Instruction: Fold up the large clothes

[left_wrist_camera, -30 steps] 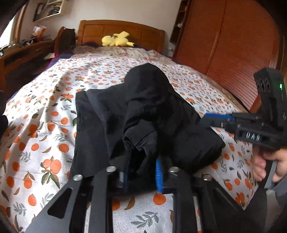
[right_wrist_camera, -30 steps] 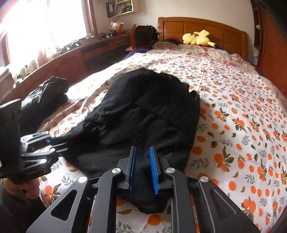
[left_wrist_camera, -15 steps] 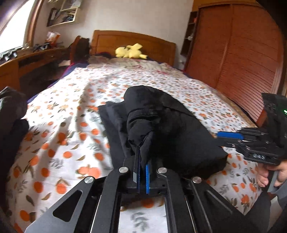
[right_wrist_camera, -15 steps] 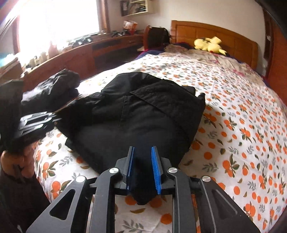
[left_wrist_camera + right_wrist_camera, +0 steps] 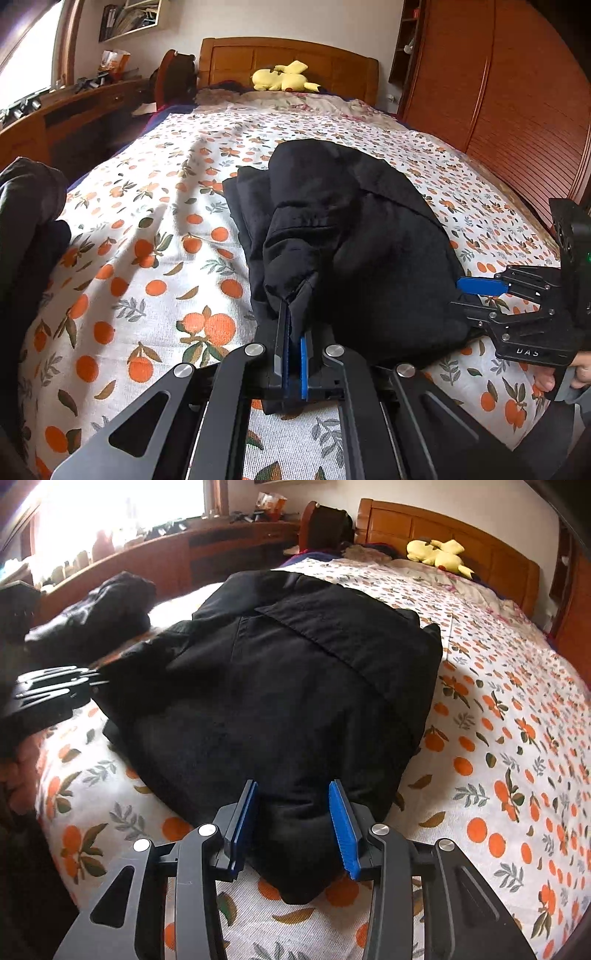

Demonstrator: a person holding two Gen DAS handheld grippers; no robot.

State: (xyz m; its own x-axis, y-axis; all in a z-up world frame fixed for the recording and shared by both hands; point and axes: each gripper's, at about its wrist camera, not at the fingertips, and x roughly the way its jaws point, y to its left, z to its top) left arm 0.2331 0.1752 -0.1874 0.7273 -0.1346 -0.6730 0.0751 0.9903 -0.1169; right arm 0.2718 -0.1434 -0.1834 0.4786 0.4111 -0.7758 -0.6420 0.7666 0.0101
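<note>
Opening right tool (image 5: 293,825); black garment (image 5: 295,686) now flatter.

Bed (image 5: 155,229) under orange-print sheet, wooden headboard (image 5: 288,59) at far end, yellow plush toy (image 5: 284,77) lying against it. Wooden wardrobe (image 5: 498,92) standing along one side. Cluttered wooden desk (image 5: 207,550) below window (image 5: 110,506), daylight streaming in.
</note>
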